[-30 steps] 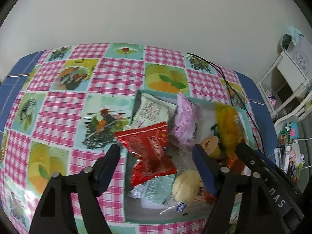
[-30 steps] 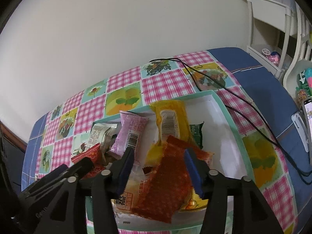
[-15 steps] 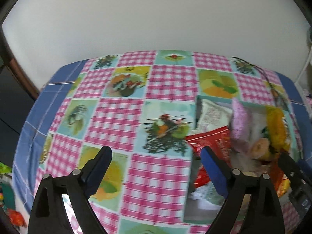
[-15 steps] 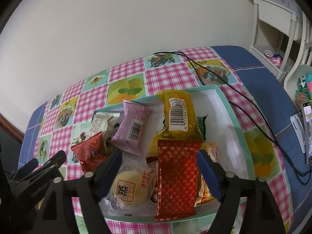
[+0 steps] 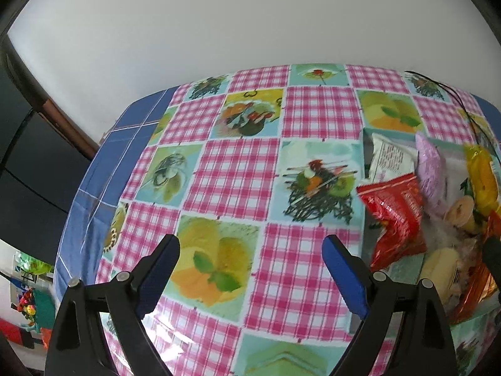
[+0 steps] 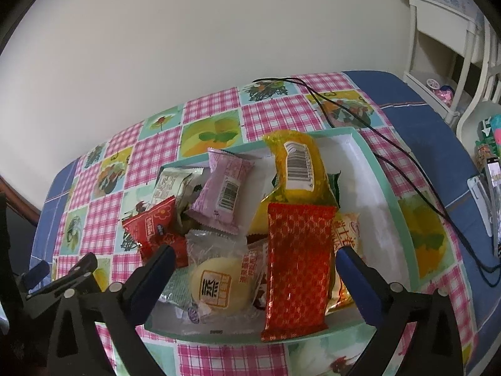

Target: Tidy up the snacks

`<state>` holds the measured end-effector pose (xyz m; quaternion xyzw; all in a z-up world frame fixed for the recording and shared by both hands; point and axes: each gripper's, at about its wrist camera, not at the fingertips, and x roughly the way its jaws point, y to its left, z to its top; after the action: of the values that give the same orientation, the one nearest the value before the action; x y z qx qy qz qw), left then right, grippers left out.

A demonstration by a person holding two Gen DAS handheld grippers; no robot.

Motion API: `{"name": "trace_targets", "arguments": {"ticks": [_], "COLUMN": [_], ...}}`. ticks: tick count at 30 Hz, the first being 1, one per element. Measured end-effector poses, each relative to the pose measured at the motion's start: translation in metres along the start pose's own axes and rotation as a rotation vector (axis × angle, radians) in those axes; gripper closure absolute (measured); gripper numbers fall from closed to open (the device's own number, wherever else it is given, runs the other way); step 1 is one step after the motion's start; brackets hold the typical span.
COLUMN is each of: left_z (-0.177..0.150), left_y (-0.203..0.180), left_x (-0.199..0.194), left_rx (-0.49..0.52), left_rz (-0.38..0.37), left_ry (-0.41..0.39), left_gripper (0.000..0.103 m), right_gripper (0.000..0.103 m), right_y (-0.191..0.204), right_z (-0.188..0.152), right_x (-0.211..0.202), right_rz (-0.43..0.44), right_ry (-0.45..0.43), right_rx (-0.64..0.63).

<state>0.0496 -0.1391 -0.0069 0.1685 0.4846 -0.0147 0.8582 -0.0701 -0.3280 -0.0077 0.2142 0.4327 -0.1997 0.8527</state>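
Observation:
A shallow teal-rimmed box (image 6: pixel 388 188) holds a heap of snack packets. A red-and-gold patterned packet (image 6: pixel 297 266) lies flat on top at the near edge. A yellow packet (image 6: pixel 294 169), a pink one (image 6: pixel 227 188), a red flowered one (image 6: pixel 153 228) and a wrapped round bun (image 6: pixel 219 285) lie around it. My right gripper (image 6: pixel 255 252) hovers over the pile with its jaws opening; the patterned packet and the bun lie between them, untouched. My left gripper (image 5: pixel 250 247) is open and empty over bare tablecloth, left of the box (image 5: pixel 364 169).
A black cable (image 6: pixel 391 150) trails across the checked tablecloth behind and to the right of the box. A white shelf unit (image 6: pixel 438 31) and small items (image 6: pixel 488 188) stand past the table's right end. The table's left edge (image 5: pixel 94 188) drops to a dark floor.
My right gripper's jaws spread and let go of the red-and-gold packet, which now lies flat on the pile. My left gripper swung left, away from the box, and widened.

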Motion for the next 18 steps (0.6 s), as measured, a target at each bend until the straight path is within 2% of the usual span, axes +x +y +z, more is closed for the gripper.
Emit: {"name": "trace_targets", "arguments": {"ticks": [8,18], "left_z": [-0.014,-0.034], "left_y": [0.014,0.022], "left_x": [-0.011,-0.018], "left_rx": [-0.011,0.008], "left_rz": [0.029,0.06], "left_ry": [-0.007,0.005], "left_gripper": [0.011,0.011], "right_gripper": [0.0,0.0], "right_y": [0.009,0.017], "right_z": [-0.017,-0.043], "right_x": [-0.011,-0.014], "right_rz": [0.003,0.001], "right_ry": [-0.011,0.025], "right_rx": [-0.013,-0.041]}}
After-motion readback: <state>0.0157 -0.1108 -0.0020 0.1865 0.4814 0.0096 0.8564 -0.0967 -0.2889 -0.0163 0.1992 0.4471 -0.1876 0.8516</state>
